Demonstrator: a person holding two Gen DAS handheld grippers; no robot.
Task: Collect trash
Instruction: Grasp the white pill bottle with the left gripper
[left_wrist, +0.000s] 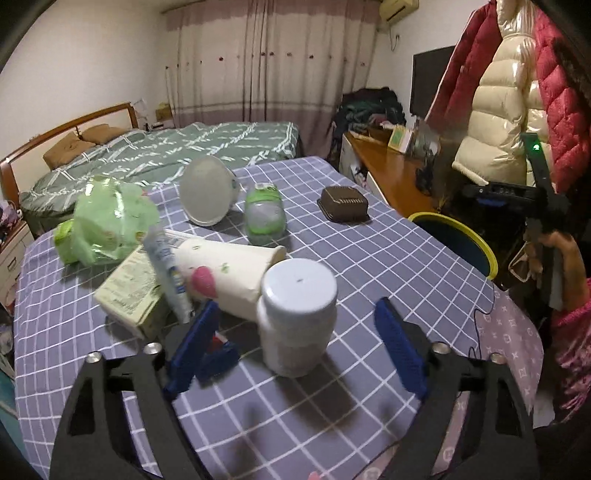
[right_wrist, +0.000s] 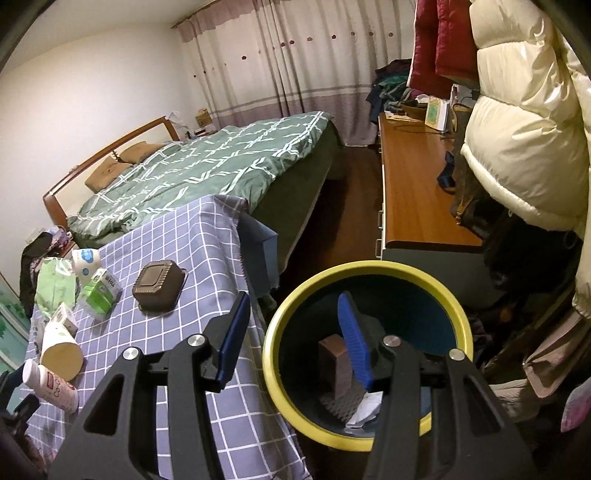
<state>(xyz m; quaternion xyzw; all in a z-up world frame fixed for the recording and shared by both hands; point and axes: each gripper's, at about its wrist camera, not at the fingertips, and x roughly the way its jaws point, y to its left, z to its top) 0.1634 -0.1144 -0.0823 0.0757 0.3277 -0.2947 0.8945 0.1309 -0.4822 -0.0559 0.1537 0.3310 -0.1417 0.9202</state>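
Note:
My left gripper (left_wrist: 295, 325) is open, its blue fingers on either side of an upright white plastic bottle (left_wrist: 297, 317) on the checked tablecloth (left_wrist: 369, 280). Behind the bottle lie a paper cup (left_wrist: 229, 275), a tube (left_wrist: 168, 275), a green carton (left_wrist: 129, 291), a green bag (left_wrist: 107, 221), a white bowl (left_wrist: 208, 195), a green bottle (left_wrist: 265, 214) and a brown box (left_wrist: 345, 204). My right gripper (right_wrist: 293, 325) is open and empty, above the rim of the yellow-rimmed bin (right_wrist: 273, 354). A brown block (right_wrist: 338, 365) and white paper (right_wrist: 365, 408) lie in the bin.
The bin stands on the floor off the table's right edge, also seen in the left wrist view (left_wrist: 480, 243). A bed (right_wrist: 207, 166) lies beyond the table. A wooden desk (right_wrist: 417, 184) and hanging coats (right_wrist: 517, 129) are at the right.

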